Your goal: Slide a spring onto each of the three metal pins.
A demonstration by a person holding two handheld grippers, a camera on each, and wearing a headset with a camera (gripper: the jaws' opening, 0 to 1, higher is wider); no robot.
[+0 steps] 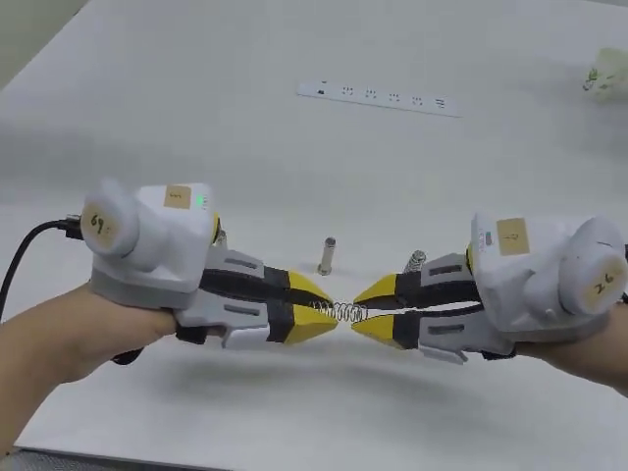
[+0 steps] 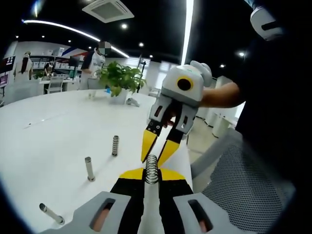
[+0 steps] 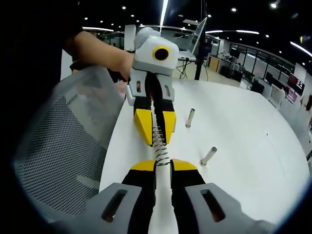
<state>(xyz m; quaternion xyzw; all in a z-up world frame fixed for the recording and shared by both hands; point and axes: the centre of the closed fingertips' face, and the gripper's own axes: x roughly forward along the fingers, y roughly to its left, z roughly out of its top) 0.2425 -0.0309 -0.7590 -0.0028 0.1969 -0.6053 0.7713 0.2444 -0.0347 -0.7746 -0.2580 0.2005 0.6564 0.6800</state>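
Together, the left gripper [image 1: 334, 316] and right gripper [image 1: 356, 312] clench opposite ends of one spring [image 1: 346, 313] at lower centre of the head view, a bare upright pin [image 1: 327, 255] above.

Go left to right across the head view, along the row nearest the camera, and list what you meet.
black cable → left gripper → spring, gripped at its ends by both grippers → right gripper
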